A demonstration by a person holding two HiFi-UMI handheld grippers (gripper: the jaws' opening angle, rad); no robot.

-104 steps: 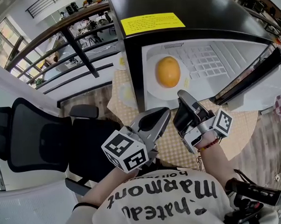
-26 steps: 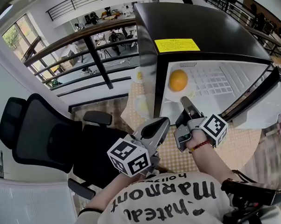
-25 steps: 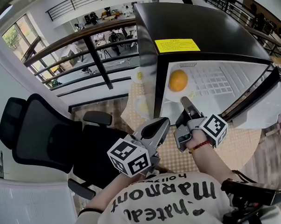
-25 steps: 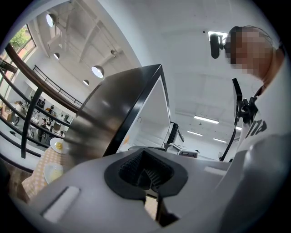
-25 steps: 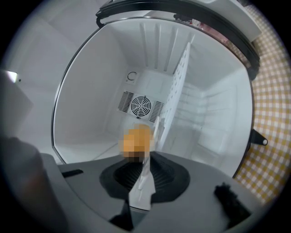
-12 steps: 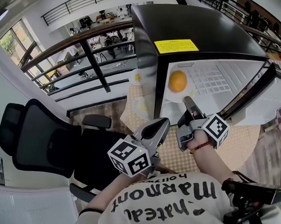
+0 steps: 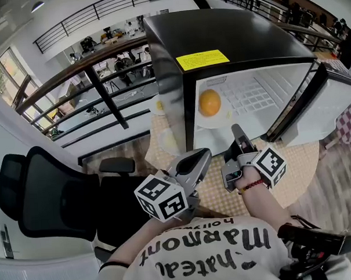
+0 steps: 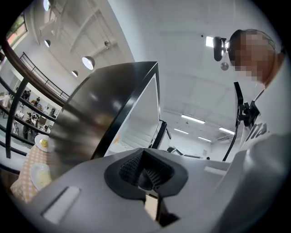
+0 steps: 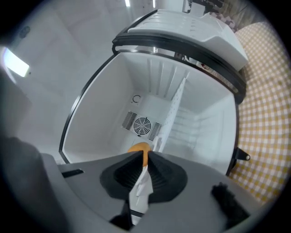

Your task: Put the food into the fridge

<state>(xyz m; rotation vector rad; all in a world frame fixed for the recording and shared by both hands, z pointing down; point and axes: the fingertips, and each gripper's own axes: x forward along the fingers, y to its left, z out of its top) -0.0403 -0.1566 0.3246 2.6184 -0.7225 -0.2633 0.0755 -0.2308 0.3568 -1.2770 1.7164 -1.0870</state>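
Overhead, the orange [image 7: 209,102] lies on a white plate [image 7: 221,120] inside the open fridge [image 7: 217,36], at eleven o'clock from the right gripper [image 7: 238,132]. The left gripper [image 7: 198,157] hangs at that gripper's eight o'clock. Left gripper view: jaws pressed together, nothing between them. Right gripper view: jaws closed and empty, with the orange showing just past their tips at twelve o'clock.

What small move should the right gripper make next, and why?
Probably open the right gripper and let go: its jaws pinch the rim of the plate, and the plate with the orange already seems to lie inside the open fridge.
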